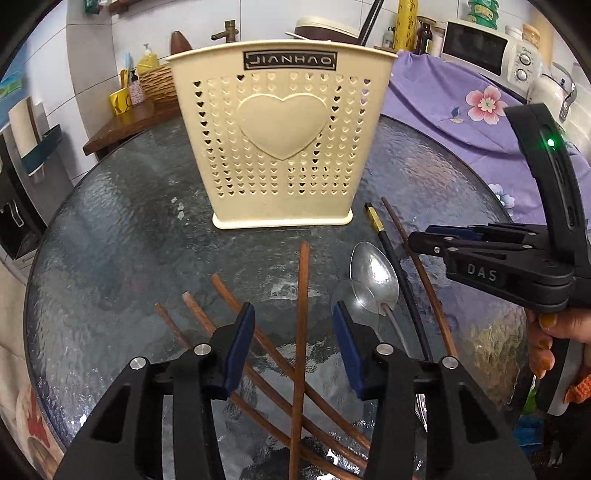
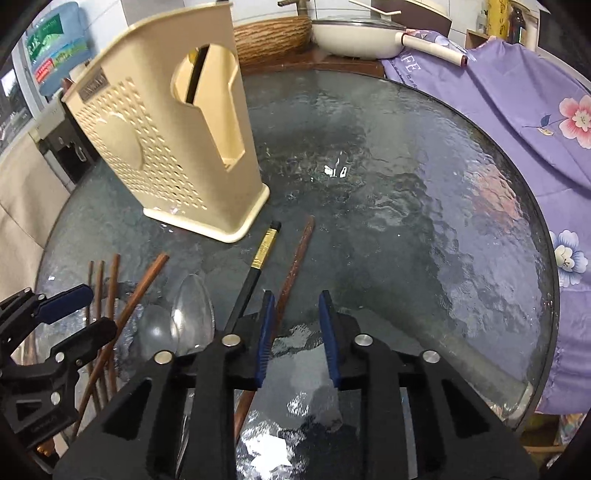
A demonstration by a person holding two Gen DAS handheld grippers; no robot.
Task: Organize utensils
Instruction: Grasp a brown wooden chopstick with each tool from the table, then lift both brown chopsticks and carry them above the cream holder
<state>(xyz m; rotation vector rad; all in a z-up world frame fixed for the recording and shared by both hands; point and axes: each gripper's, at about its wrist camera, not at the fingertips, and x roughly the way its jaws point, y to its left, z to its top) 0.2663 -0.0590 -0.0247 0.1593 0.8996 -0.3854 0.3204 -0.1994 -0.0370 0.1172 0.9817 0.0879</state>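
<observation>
A cream perforated utensil holder (image 1: 282,136) stands upright on the round glass table (image 1: 110,229); it also shows in the right wrist view (image 2: 177,147), with one black chopstick inside it. Several brown chopsticks (image 1: 301,332), a black chopstick with a gold band (image 1: 391,254) and two metal spoons (image 1: 373,273) lie on the glass in front of it. My left gripper (image 1: 293,314) is open and empty above the brown chopsticks. My right gripper (image 2: 297,301) is open and empty over a brown chopstick (image 2: 295,258), beside the black chopstick (image 2: 255,269). The right gripper also shows in the left wrist view (image 1: 436,240).
A purple floral cloth (image 2: 517,110) covers things right of the table. A white pan (image 2: 354,33), a woven basket (image 2: 273,37), a microwave (image 1: 480,51) and bottles stand behind. The table's right part (image 2: 424,184) is bare glass.
</observation>
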